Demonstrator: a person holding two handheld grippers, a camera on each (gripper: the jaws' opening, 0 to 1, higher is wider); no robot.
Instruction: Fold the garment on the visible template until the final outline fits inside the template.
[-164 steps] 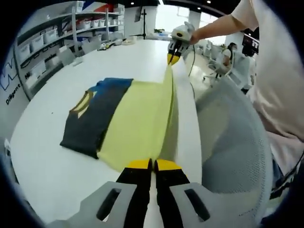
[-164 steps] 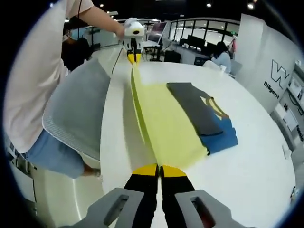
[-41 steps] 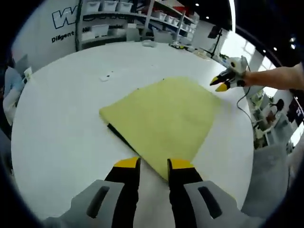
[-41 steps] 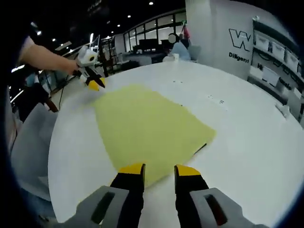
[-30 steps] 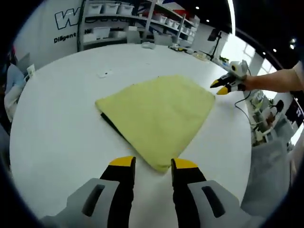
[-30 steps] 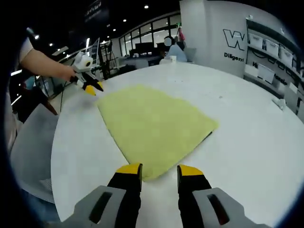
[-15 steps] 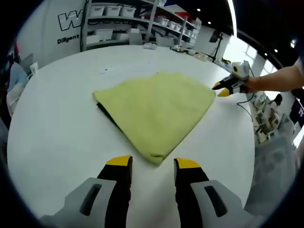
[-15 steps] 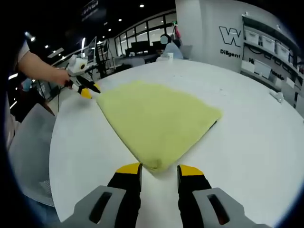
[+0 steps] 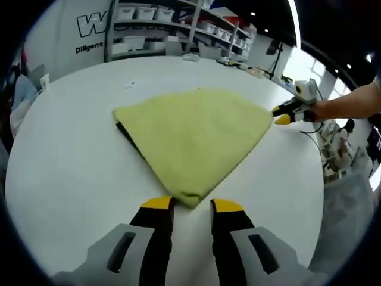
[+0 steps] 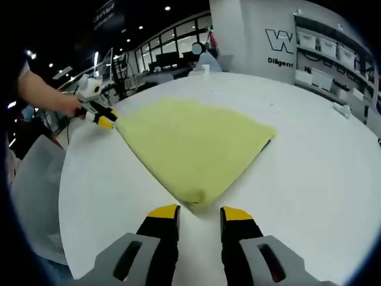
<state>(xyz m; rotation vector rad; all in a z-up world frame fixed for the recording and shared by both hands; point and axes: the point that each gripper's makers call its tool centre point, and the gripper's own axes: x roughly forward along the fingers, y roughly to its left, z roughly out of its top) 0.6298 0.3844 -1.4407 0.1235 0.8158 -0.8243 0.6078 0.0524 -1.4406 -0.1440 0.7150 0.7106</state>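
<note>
Garment (image 9: 193,137) (image 10: 193,143): a yellow folded cloth lying flat on the white surface (image 9: 71,155) (image 10: 309,173), a dark layer peeking out at one edge. In the left gripper view, the left tool (image 9: 191,205) stands with jaws apart just before the nearest corner. In the right gripper view, the right tool (image 10: 200,211) is likewise parted at its near corner. Farther off, each view shows the other tool at the cloth's far corner. Shelves (image 9: 172,36) with bins line the wall behind.
</note>
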